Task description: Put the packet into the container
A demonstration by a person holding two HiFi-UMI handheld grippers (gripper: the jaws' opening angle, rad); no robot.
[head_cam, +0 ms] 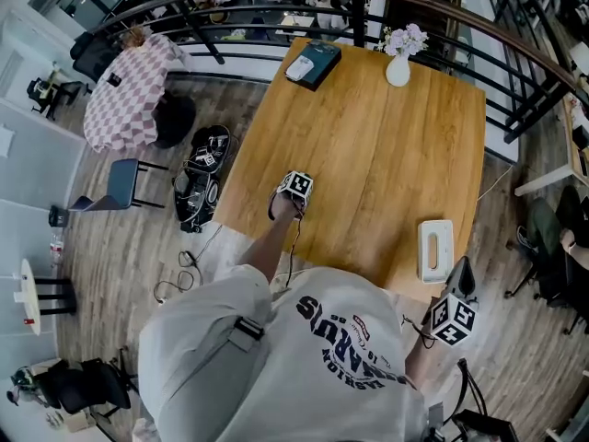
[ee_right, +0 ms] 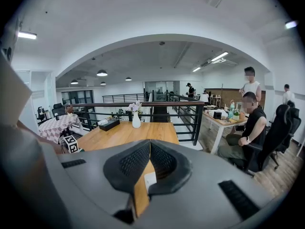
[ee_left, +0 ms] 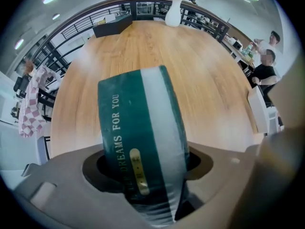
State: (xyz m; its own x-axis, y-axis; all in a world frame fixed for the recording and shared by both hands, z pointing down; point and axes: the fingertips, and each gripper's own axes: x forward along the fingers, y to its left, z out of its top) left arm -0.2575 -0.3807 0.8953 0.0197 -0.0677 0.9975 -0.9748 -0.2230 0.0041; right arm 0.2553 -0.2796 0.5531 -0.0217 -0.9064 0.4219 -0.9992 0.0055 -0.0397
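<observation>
A green packet (ee_left: 138, 128) with a white band and pale lettering stands upright between the jaws of my left gripper (ee_left: 143, 180), pinched at its lower end. In the head view that left gripper (head_cam: 293, 190) is over the near left part of the wooden table (head_cam: 368, 155), and it hides the packet. The white oblong container (head_cam: 435, 250) lies near the table's near right corner. My right gripper (head_cam: 453, 319) hangs just off that corner, beside the container. Its jaws (ee_right: 150, 144) meet at the tips with nothing held.
A white vase with flowers (head_cam: 399, 63) and a dark box (head_cam: 313, 63) stand at the table's far edge. A black railing (head_cam: 515, 90) runs behind and to the right. Bags (head_cam: 202, 178) and a chair (head_cam: 120, 187) sit on the floor at left. People (ee_right: 250, 123) sit further right.
</observation>
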